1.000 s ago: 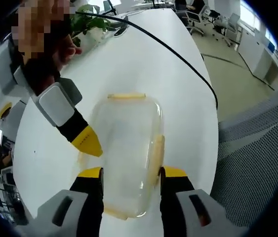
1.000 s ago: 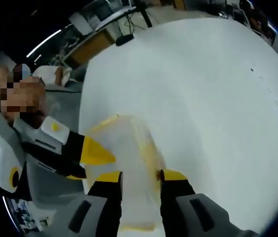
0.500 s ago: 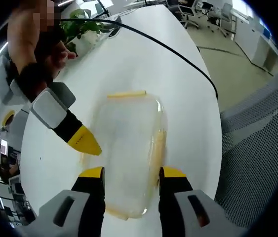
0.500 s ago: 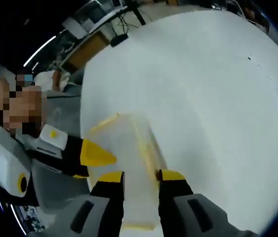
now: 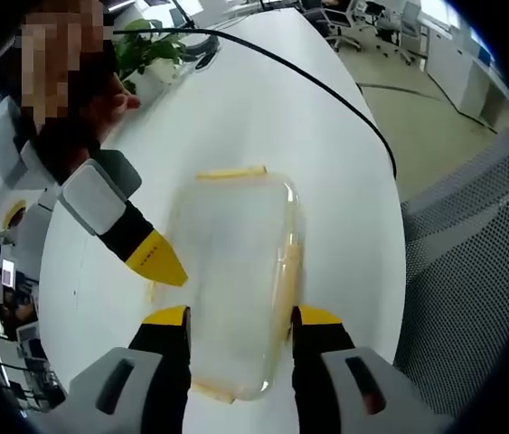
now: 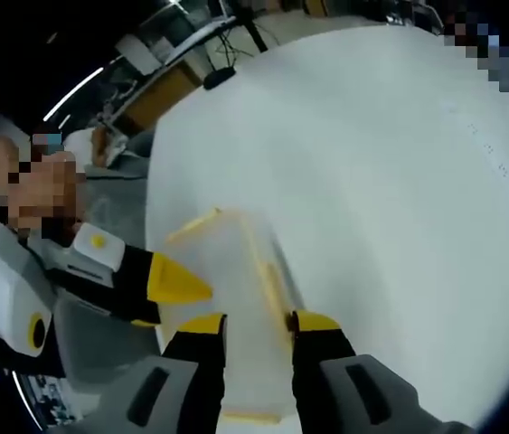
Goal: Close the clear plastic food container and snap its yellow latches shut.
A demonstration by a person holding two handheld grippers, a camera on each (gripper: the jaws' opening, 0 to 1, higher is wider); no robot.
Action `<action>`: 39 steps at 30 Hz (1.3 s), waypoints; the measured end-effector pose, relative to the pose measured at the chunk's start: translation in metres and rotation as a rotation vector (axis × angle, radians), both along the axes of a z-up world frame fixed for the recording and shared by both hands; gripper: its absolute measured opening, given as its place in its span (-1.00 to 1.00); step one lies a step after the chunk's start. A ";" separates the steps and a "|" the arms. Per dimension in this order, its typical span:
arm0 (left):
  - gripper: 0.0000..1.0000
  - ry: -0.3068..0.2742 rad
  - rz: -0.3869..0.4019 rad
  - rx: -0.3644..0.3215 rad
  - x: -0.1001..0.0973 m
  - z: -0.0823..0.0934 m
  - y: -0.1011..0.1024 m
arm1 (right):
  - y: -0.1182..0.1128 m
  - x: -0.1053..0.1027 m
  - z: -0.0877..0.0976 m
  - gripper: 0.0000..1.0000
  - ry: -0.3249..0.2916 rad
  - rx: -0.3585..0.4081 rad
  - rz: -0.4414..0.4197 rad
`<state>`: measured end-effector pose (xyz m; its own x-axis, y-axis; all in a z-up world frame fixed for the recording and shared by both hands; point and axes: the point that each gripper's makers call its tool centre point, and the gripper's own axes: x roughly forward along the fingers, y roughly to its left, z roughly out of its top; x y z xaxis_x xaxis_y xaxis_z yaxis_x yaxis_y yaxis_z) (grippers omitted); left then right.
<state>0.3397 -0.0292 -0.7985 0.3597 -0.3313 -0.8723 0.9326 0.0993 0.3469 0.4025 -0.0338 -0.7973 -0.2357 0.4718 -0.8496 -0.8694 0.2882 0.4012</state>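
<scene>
The clear plastic container lies on the white table with its lid on. One yellow latch sticks out at its far end, and another runs along its right side. My left gripper is open, its yellow-tipped jaws straddling the near end. The right gripper comes in from the left, tip against the container's left edge. In the right gripper view, my right gripper is open with a narrower gap over the container and a yellow latch. The left gripper reaches in from the left.
A black cable curves across the table beyond the container. A potted plant stands at the far left. A grey mesh chair sits off the table's right edge. A person's hand holds the right gripper.
Both views have shifted slightly with the hands. The container and both grippers keep their places relative to each other.
</scene>
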 end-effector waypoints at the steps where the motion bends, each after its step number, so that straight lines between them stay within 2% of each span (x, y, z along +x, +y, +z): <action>1: -0.12 -0.001 0.000 0.000 0.000 0.000 0.000 | 0.000 0.000 0.001 -0.47 -0.003 -0.002 0.002; 4: -0.10 -0.009 -0.010 0.010 -0.001 0.001 0.000 | -0.002 0.000 0.001 -0.47 -0.009 -0.002 0.006; 9: -0.09 -0.008 -0.032 -0.014 -0.001 0.003 0.002 | -0.002 0.001 0.001 -0.46 -0.014 -0.002 -0.005; 11: -0.08 0.005 -0.025 -0.029 -0.001 0.004 0.001 | -0.002 0.001 0.001 -0.46 -0.016 0.002 -0.004; 13: 0.00 0.044 -0.006 -0.058 -0.005 0.004 -0.001 | -0.001 -0.002 0.002 -0.44 -0.015 0.008 -0.010; 17: 0.11 0.059 -0.004 -0.069 -0.008 0.004 0.000 | -0.001 -0.003 0.001 -0.40 -0.026 0.012 0.002; 19: 0.17 0.070 0.003 -0.084 -0.009 0.006 0.001 | -0.002 -0.003 0.001 -0.22 -0.051 0.014 0.011; 21: 0.31 0.076 0.006 -0.103 -0.010 0.008 0.000 | -0.004 -0.006 -0.001 0.04 -0.062 0.012 0.021; 23: 0.46 0.080 0.010 -0.118 -0.009 0.010 -0.001 | -0.006 -0.010 -0.002 0.21 -0.067 0.003 0.037; 29: 0.76 0.127 -0.010 -0.120 -0.013 0.009 0.002 | -0.009 -0.018 0.005 0.39 -0.077 0.029 0.042; 31: 0.86 0.143 -0.005 -0.119 -0.013 0.009 0.004 | -0.010 -0.020 0.005 0.52 -0.090 0.031 0.050; 33: 0.97 0.150 -0.001 -0.146 -0.009 0.014 0.003 | -0.011 -0.026 0.006 0.65 -0.105 0.031 0.067; 36: 0.99 0.191 0.017 -0.164 -0.005 0.016 0.004 | -0.013 -0.032 0.004 0.75 -0.131 0.020 0.104; 37: 0.99 0.202 0.005 -0.155 -0.005 0.015 0.005 | -0.015 -0.034 0.004 0.75 -0.134 0.015 0.112; 38: 0.99 0.218 -0.041 -0.143 -0.009 0.014 0.004 | -0.015 -0.037 0.004 0.74 -0.138 0.012 0.120; 39: 0.99 0.202 -0.047 -0.140 -0.007 0.014 0.005 | -0.016 -0.039 0.004 0.74 -0.141 0.014 0.121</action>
